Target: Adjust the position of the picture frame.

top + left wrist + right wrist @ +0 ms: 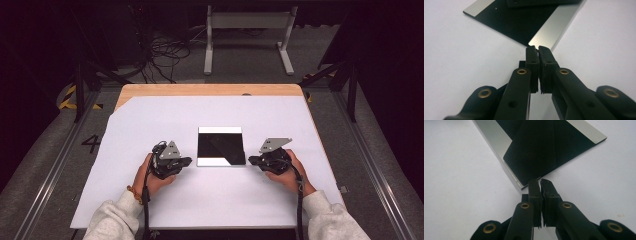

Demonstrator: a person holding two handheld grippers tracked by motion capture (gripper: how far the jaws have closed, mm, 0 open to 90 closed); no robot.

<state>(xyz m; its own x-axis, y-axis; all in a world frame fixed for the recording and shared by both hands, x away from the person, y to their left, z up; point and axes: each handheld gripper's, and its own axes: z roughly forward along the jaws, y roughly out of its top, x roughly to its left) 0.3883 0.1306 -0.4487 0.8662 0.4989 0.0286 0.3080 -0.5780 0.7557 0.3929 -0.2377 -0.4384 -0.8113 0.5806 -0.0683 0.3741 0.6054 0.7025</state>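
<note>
A square, glossy black plate (221,146) with bright reflecting strips lies flat in the middle of the white sheet. My left gripper (189,161) rests just off its near left corner, jaws shut with nothing between them. In the left gripper view the plate's corner (531,43) lies right beyond the tips of the left gripper (537,48). My right gripper (251,160) sits off the plate's near right corner, also shut and empty. In the right gripper view the right gripper (538,181) points at the plate (541,147), whose near corner is just ahead of the tips.
The white sheet (150,120) covers most of a wooden table (210,89). Beyond the table stand a white frame (247,35), loose cables (160,52) on the floor and dark stands at both sides. Floor rails run along the table's left and right.
</note>
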